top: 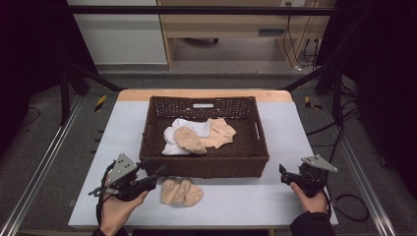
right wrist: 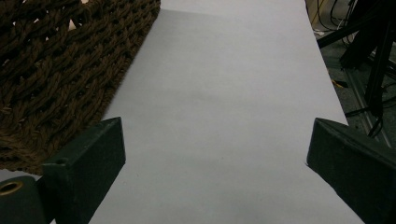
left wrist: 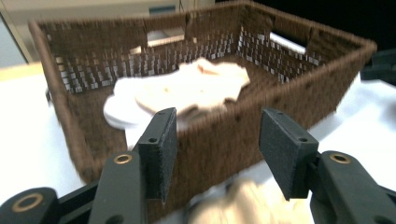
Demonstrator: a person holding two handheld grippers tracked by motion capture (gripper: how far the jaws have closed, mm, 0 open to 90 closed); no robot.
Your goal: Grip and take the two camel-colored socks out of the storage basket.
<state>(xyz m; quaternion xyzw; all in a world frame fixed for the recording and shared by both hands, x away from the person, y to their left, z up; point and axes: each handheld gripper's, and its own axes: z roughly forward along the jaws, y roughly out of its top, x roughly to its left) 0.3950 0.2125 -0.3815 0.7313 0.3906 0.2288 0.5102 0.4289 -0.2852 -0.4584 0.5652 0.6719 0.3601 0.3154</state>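
A dark wicker basket (top: 251, 157) is sitting mid-table holding white and beige socks (top: 196, 135), while what may be a folded beige sock pair (top: 181, 192) is lying just before it. The left gripper (top: 156, 173) is hovering beside that pair, jaws apart; the right gripper (top: 285, 173) is gaping wide over bare table (right wrist: 224, 116).

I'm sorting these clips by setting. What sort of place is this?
Probably a lab or recording rig rather than a home: a dark metal frame surrounds the table, loose cables run across the floor, and black curtains hang at both sides.
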